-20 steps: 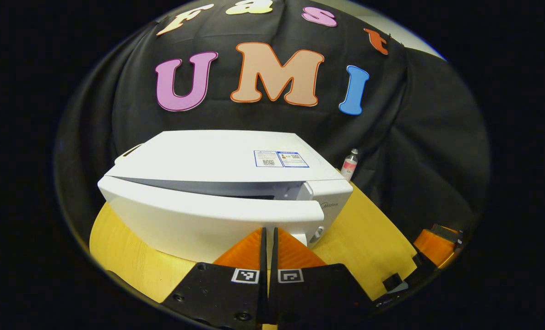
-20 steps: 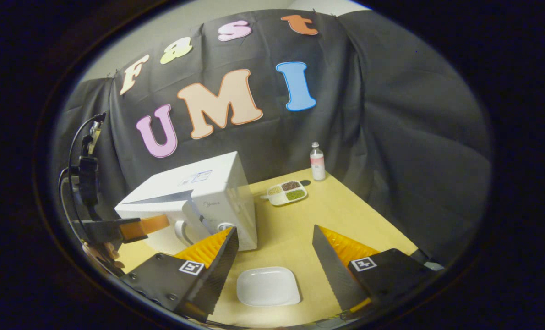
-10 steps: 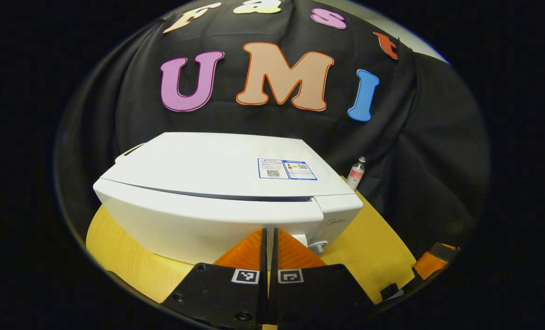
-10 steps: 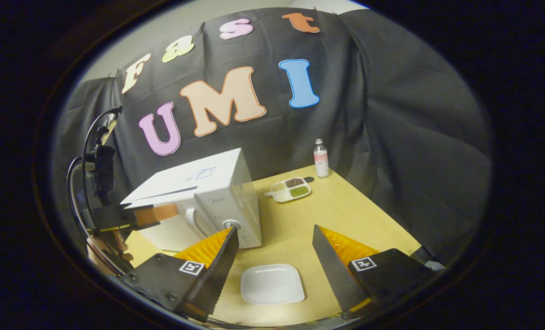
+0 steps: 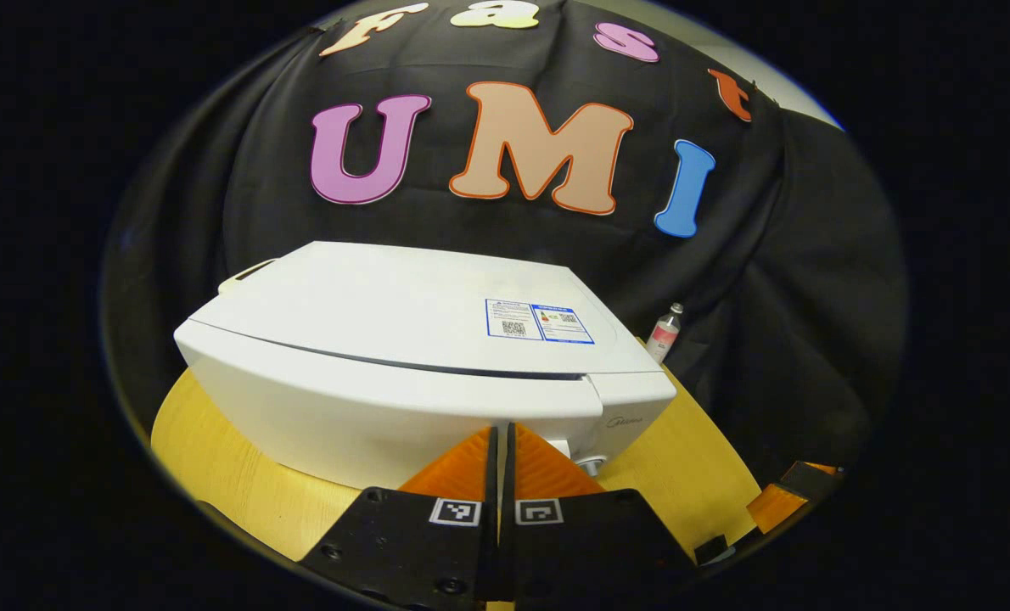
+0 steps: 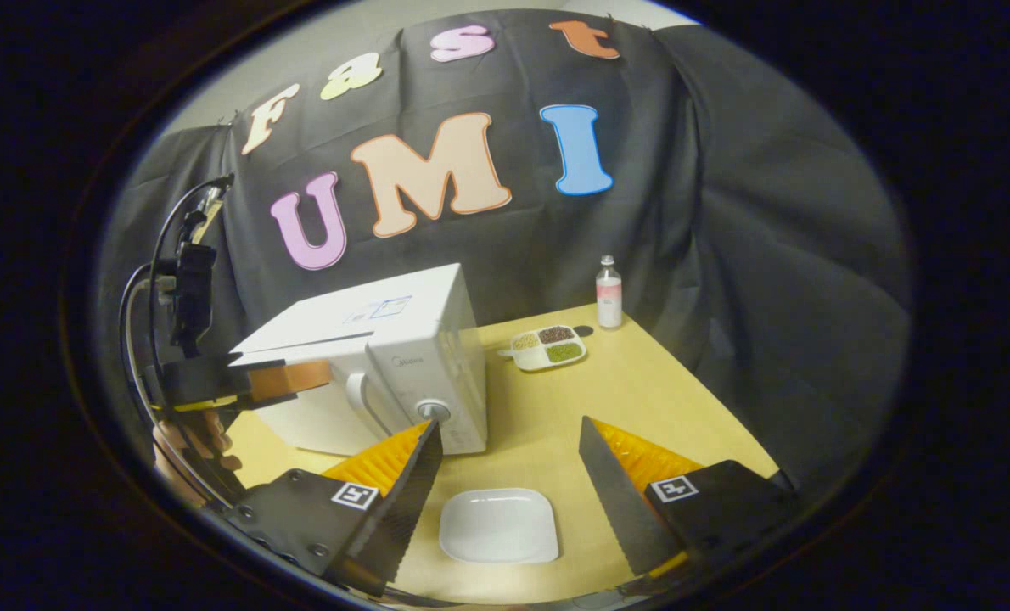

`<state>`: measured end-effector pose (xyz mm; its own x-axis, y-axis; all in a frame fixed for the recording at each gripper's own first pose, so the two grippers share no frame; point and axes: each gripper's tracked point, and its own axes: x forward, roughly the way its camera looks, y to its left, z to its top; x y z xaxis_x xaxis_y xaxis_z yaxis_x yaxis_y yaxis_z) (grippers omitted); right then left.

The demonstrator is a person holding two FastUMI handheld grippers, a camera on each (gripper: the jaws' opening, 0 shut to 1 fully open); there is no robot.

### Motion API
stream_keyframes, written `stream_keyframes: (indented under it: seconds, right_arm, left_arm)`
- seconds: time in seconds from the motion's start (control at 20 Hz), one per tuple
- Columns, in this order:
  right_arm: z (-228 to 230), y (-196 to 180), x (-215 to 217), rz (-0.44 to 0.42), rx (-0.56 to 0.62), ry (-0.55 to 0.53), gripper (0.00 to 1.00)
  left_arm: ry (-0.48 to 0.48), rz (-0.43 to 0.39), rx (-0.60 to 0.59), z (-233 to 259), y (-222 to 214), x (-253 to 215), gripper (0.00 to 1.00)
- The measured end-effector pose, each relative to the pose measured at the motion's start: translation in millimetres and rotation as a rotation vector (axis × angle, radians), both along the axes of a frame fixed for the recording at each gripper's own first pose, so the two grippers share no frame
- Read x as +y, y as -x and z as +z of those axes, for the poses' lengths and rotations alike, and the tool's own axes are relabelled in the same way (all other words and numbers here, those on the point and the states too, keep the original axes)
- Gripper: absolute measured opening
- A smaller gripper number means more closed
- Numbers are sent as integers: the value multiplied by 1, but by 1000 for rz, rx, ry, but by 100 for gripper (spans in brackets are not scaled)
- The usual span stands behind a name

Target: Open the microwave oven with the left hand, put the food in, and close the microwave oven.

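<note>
the left gripper [image 5: 498, 441] is pressing its closed tips against the front of the microwave door [image 5: 386, 407], its jaws pressed together with nothing between them, and the door is sitting almost flush with the microwave [image 6: 386, 339], only a thin dark seam showing along its top edge. judging from that seam, the door may not be latching fully, and a push that is landing off-centre or too low could be nudging the whole oven backward on the table [image 6: 641, 399] instead of seating the latch; the closed tips could also be sliding across the smooth white panel. the right gripper [image 6: 509, 475] is hovering with its jaws spread wide and holding nothing, just above a white plate [image 6: 498, 526] that is lying bare on the table in front of the oven. whether any food is sitting inside the oven cannot be told, since the door is hiding the cavity. farther back, a divided tray [image 6: 547, 348] is holding three small portions, pale, dark and green, and a small bottle [image 6: 609, 293] is standing upright near it by the cloth wall.
</note>
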<state>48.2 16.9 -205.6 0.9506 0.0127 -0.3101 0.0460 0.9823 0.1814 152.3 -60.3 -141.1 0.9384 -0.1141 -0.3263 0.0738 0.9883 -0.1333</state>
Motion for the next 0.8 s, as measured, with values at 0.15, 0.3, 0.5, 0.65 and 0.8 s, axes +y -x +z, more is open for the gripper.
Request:
stream_keyframes:
  seconds: [0.15, 0.3, 0.5, 0.65, 0.8]
  right_arm:
    - [-4, 1, 0, 9, 12, 8, 100]
    - [-4, 1, -1, 9, 12, 11, 100]
    - [-7, 8, 3, 28, 25, 33, 100]
    - [-12, 11, 10, 62, 49, 61, 100]
    - [-14, 13, 9, 76, 67, 96, 92]
  left_arm:
    - [9, 2, -4, 0, -1, 0, 1]
    - [8, 1, -8, 0, -1, 0, 1]
    - [7, 7, -16, 6, -8, 0, 2]
    - [-46, 5, -45, 14, -5, 7, 1]
    - [-145, 29, -113, 36, -2, 24, 1]
